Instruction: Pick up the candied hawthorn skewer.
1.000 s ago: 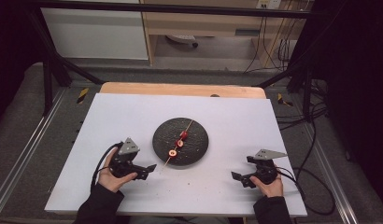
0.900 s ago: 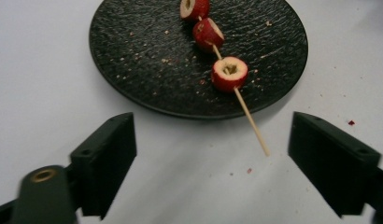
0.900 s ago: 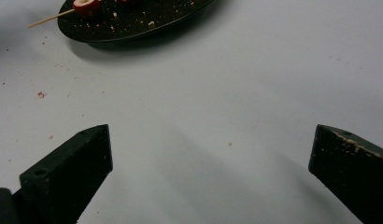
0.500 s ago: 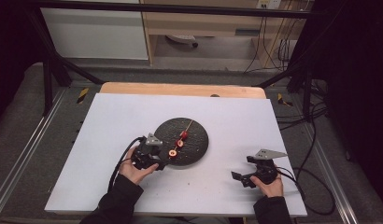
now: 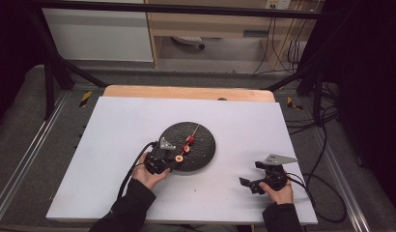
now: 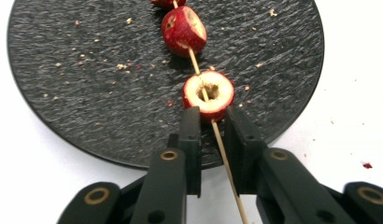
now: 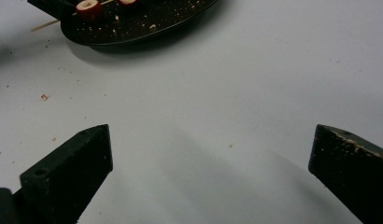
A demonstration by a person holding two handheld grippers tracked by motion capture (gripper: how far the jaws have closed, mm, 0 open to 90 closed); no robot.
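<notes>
High view: fixed above the person's side, facing forward and down; takes in the whole white table [image 5: 114, 145] and the floor beyond it. Far off.

Left gripper view: rides low on the left gripper [image 6: 213, 123], looks along its jaws across the dark round plate [image 6: 87, 84]. Very near; the skewer [image 6: 224, 163] runs between the jaws.

Right gripper view: low over the bare table [image 7: 217, 93], facing the plate [image 7: 147, 23] from farther off.

Shared by all three: plate [image 5: 205, 145] and skewer.
</notes>
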